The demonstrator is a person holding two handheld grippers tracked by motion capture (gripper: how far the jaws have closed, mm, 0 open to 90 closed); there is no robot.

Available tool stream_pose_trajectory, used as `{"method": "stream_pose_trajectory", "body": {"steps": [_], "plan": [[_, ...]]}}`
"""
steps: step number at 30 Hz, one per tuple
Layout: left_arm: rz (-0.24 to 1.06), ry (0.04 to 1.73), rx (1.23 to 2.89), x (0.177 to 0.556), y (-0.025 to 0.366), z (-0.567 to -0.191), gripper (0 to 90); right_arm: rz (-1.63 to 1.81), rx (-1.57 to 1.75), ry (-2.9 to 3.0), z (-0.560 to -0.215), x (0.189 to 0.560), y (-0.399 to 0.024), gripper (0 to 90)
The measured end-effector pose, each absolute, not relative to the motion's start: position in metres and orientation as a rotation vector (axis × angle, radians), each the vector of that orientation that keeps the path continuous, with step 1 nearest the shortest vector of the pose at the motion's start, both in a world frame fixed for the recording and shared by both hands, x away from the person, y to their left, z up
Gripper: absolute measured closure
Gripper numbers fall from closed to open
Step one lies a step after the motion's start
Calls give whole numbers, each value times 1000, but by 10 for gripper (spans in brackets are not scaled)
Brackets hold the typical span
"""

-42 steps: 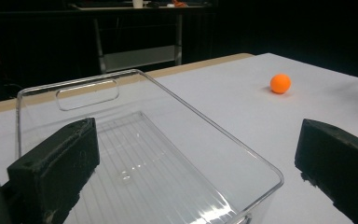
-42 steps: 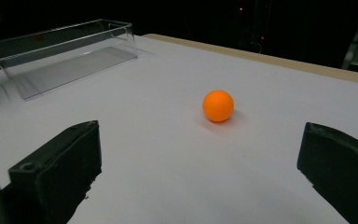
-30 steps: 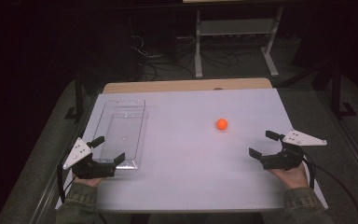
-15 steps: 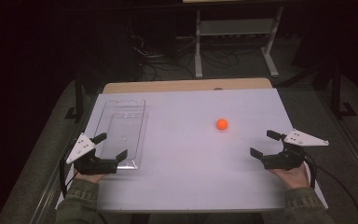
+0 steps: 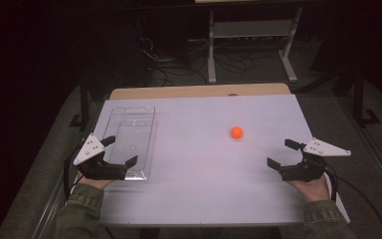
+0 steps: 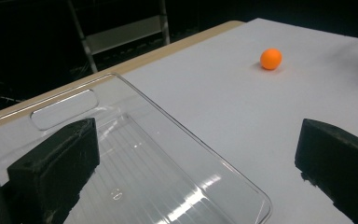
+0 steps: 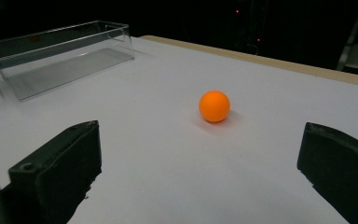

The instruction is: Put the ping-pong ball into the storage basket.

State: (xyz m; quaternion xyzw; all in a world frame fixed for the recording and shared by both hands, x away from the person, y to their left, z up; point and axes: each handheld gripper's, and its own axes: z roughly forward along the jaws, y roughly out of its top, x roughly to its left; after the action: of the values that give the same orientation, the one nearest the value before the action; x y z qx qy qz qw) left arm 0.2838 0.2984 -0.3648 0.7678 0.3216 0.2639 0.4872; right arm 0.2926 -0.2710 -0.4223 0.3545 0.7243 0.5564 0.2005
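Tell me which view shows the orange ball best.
The right gripper view: the orange ball sits close and centred ahead of the open right gripper, with its shadow on the table. The left gripper view shows it small, far off; the high view shows a small dot.

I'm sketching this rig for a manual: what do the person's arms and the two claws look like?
Each claw, left and right, has two blocky black jaws on a black body, topped by a pale grey three-cornered plate with small dark dots. A black cable trails from each. The person wears olive-green sleeves.
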Motion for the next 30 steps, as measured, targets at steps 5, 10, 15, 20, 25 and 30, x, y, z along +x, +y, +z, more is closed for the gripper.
{"method": "stream_pose_trajectory", "body": {"steps": [5,10,15,20,25,30], "plan": [[626,776,1896,287,294,-362,0,1556,988,2025,-422,292,-271,0],[610,767,1933,292,288,-358,0,1555,987,2030,-422,292,-270,0],[605,770,1953,296,285,-356,0,1555,985,2031,-422,292,-270,0],[599,766,1981,299,283,-353,0,1554,985,2033,-422,292,-270,0],[598,762,2001,303,278,-349,0,1554,983,2035,-423,292,-270,0],[595,741,2028,307,272,-345,0,1553,980,2039,-423,292,-270,0]]}}
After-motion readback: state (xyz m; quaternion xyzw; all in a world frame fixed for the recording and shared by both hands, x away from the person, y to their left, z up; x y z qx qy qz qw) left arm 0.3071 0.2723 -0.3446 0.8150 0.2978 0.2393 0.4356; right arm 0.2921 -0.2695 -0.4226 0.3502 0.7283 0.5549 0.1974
